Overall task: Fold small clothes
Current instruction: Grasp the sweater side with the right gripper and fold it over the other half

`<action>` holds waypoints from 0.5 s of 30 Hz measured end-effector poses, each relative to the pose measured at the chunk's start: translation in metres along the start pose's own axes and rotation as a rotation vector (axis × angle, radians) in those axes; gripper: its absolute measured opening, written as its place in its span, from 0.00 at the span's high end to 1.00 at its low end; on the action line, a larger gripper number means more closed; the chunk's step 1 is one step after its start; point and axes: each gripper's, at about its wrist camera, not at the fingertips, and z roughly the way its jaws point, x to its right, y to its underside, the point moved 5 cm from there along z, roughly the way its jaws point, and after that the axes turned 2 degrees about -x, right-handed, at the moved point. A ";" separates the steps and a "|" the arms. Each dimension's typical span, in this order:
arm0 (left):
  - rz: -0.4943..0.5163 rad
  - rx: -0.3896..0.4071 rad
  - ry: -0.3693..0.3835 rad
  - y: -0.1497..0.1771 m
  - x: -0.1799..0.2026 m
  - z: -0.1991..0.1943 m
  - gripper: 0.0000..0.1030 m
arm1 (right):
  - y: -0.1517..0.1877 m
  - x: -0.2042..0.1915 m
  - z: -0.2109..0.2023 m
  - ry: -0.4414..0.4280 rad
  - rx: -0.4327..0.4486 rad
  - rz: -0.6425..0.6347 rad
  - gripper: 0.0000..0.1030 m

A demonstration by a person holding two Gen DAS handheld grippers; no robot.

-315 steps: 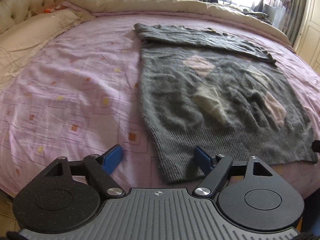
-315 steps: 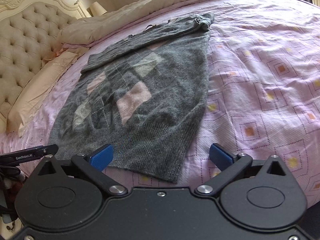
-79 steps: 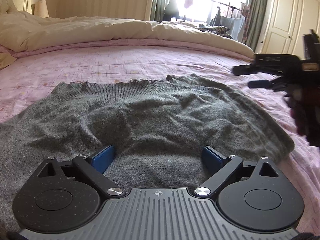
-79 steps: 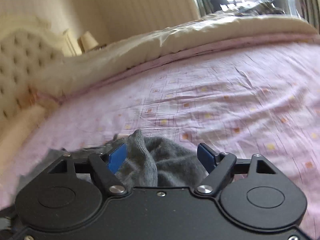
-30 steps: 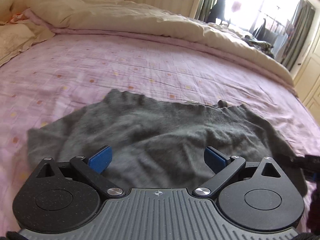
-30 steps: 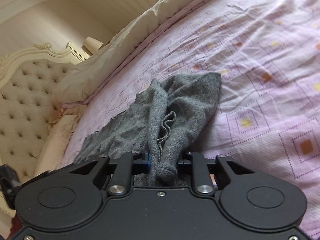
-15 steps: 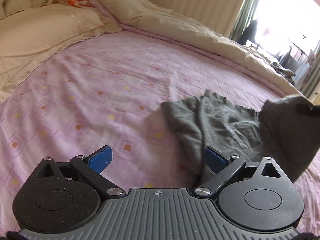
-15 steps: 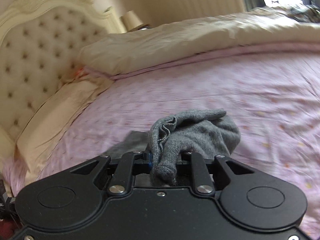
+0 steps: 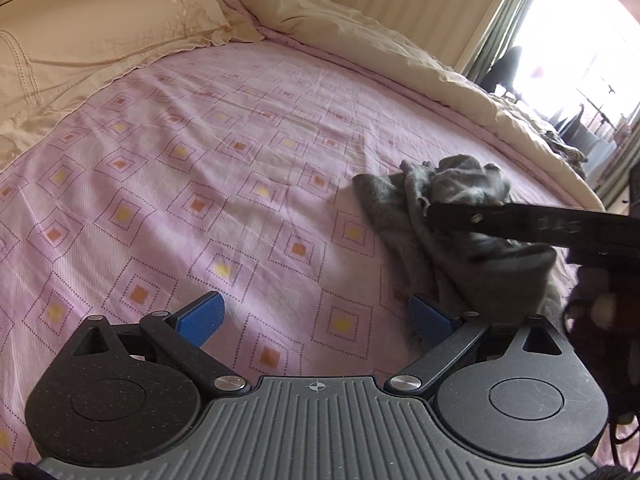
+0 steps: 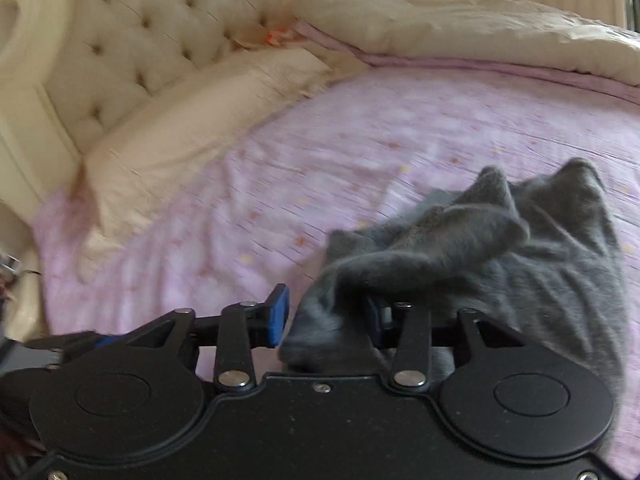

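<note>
A grey knit sweater (image 9: 440,248) lies bunched on the pink patterned bedspread (image 9: 200,180), right of centre in the left wrist view. My left gripper (image 9: 316,316) hovers open over bare bedspread, its right fingertip close to the sweater's near edge. My right gripper (image 10: 326,316) has its jaws partly apart, and a fold of the sweater (image 10: 540,260) sits between the blue pads and drapes over the right one. In the left wrist view the right gripper's black body (image 9: 520,224) reaches across the sweater from the right.
A cream pillow (image 9: 100,40) and a tufted headboard (image 10: 140,40) sit at the bed's head. A rolled cream duvet (image 9: 380,48) runs along the far side. A bright window with curtains (image 9: 580,60) is beyond it. Bare bedspread stretches left of the sweater.
The right gripper's jaws, shut on the sweater half a second ago, have parted. The sweater has come down onto the bed in a bunch. The left gripper has stayed open, with its view swung further left.
</note>
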 end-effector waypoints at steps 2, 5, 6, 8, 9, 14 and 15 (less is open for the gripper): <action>-0.009 -0.001 0.005 -0.002 -0.001 0.000 0.03 | -0.006 -0.003 -0.017 -0.075 0.065 -0.003 0.50; -0.008 0.006 0.018 -0.007 0.003 -0.002 0.03 | -0.012 0.004 -0.047 -0.089 0.146 0.005 0.48; 0.000 0.014 0.024 -0.010 0.007 -0.004 0.03 | -0.013 0.010 -0.055 -0.076 0.162 0.016 0.48; 0.014 0.033 0.037 -0.018 0.016 -0.007 0.03 | -0.012 0.027 -0.071 -0.041 0.193 0.050 0.48; 0.018 0.045 0.046 -0.023 0.021 -0.009 0.03 | -0.010 0.034 -0.078 -0.015 0.201 0.062 0.48; 0.042 0.107 0.077 -0.052 0.052 -0.012 0.03 | 0.013 0.059 -0.101 0.099 0.207 0.078 0.47; 0.055 0.119 0.084 -0.057 0.060 -0.010 0.03 | 0.018 0.061 -0.102 0.105 0.204 0.084 0.47</action>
